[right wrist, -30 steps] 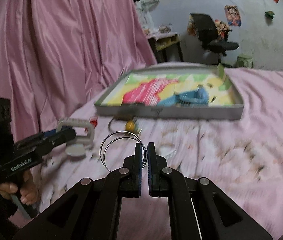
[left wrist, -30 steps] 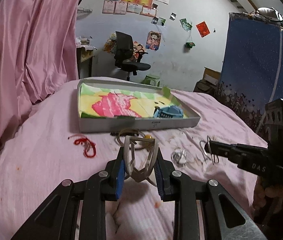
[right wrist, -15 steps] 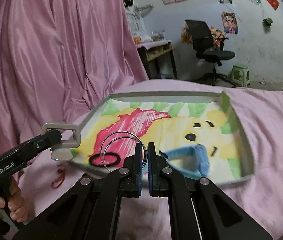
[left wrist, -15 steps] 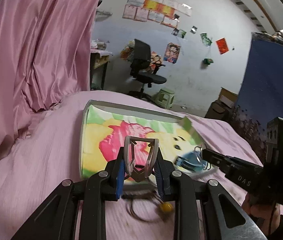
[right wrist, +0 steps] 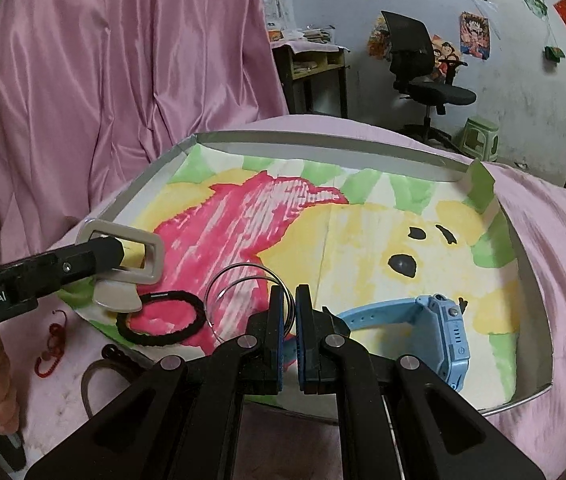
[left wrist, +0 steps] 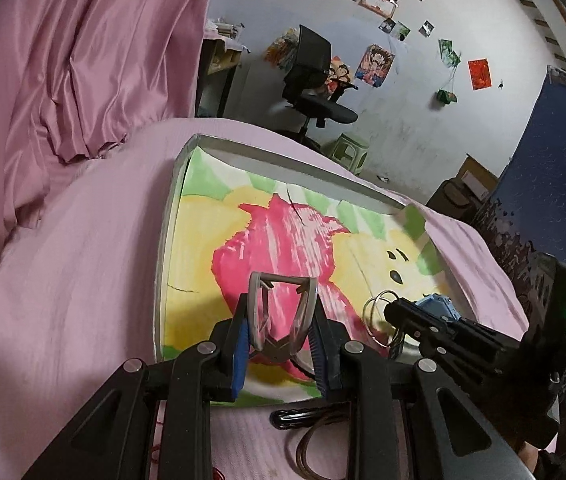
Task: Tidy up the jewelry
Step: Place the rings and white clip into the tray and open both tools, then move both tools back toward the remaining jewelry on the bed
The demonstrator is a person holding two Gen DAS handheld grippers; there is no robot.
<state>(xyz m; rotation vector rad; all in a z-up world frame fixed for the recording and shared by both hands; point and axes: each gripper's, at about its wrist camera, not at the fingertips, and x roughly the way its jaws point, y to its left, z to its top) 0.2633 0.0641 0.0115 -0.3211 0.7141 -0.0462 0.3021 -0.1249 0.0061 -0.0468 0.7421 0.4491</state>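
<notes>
My left gripper (left wrist: 282, 316) is shut on a beige hair claw clip (left wrist: 283, 280) and hangs over the near left part of the shallow tray (left wrist: 283, 158). The tray is lined with a pink, yellow and green cartoon picture. My right gripper (right wrist: 290, 308) is shut on thin silver wire bangles (right wrist: 239, 276), just above the tray's near middle. In the right wrist view the clip (right wrist: 139, 258) sits left of the bangles. A blue watch (right wrist: 439, 320) and a black hair tie (right wrist: 161, 318) lie inside the tray.
A red cord bracelet (right wrist: 51, 344) and a brown band (right wrist: 91, 384) lie on the pink bedcover (left wrist: 63, 300) in front of the tray. A pink curtain (right wrist: 103, 60) hangs at the left. An office chair (right wrist: 419, 64) and a desk stand beyond the bed.
Both grippers have moved forward from above the bedcover to above the tray, each still carrying its item. The tray now fills both views.
</notes>
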